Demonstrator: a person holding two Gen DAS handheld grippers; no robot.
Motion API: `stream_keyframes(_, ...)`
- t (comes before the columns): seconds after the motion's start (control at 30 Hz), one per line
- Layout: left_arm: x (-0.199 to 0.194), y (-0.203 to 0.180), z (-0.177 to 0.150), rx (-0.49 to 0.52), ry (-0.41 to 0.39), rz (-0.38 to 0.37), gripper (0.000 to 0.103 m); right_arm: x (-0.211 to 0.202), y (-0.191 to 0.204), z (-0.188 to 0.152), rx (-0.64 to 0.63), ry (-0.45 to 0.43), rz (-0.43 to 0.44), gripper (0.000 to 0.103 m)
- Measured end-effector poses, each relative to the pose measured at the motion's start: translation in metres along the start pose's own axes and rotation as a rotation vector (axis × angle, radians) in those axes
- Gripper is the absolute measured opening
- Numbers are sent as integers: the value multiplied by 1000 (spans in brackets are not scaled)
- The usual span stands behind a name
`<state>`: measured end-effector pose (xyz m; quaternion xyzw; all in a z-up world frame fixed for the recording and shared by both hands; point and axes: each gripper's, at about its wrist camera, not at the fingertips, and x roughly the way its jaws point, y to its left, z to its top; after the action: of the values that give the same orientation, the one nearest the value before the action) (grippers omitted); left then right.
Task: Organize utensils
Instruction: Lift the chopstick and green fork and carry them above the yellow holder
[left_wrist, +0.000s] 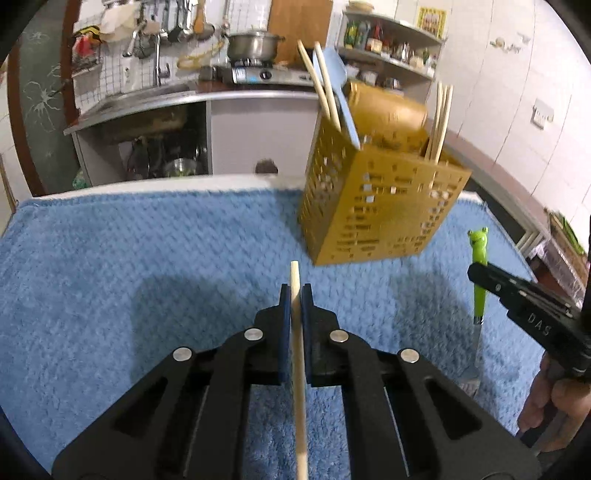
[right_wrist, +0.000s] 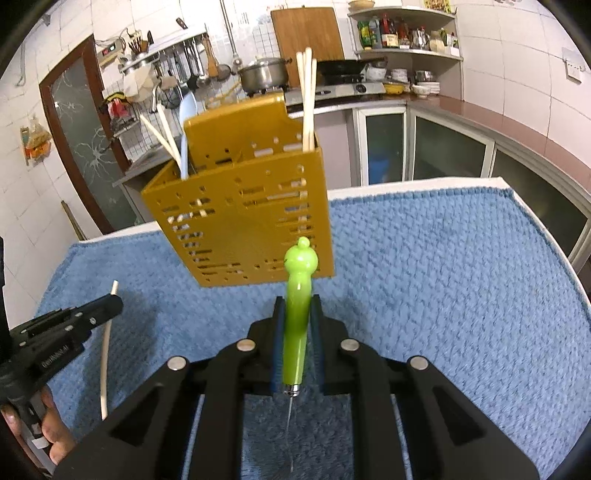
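Note:
A yellow perforated utensil holder (left_wrist: 380, 206) (right_wrist: 240, 218) stands on the blue towel (left_wrist: 129, 258) (right_wrist: 443, 277), with several chopsticks and a pale blue utensil upright in it. My left gripper (left_wrist: 296, 291) is shut on a wooden chopstick (left_wrist: 298, 350), which points toward the holder; the right wrist view shows that gripper (right_wrist: 110, 304) and the chopstick (right_wrist: 106, 354) at the lower left. My right gripper (right_wrist: 297, 306) is shut on a green frog-handled utensil (right_wrist: 297, 314), its handle pointing at the holder, its metal end hanging below. The left wrist view shows the right gripper (left_wrist: 478, 271) and this utensil (left_wrist: 479, 254) at the right.
The towel covers a table with a white edge (right_wrist: 406, 184). Behind it runs a kitchen counter with a stove and pot (right_wrist: 264, 74), a sink (left_wrist: 147, 96), hanging tools, a wooden board (right_wrist: 306, 37) and shelves of bottles (right_wrist: 402, 33). A person's hand (left_wrist: 546, 410) holds each gripper.

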<state>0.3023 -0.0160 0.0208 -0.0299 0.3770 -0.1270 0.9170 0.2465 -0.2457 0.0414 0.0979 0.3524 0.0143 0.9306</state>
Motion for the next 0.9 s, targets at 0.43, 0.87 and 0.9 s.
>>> stream_keyframes(0.43,-47,-7,11,-13,-164,-53,4,-37,-2,11,6,-137,29,13)
stream_keyframes(0.87,-71,-33,58,34,-286,-59,4,-72,-9,43,-30,-241,-19,13)
stream_keyframes(0.9,-72,-35,64,35,-291,-61,4,-75,-9,48,-36,-250,-25,13)
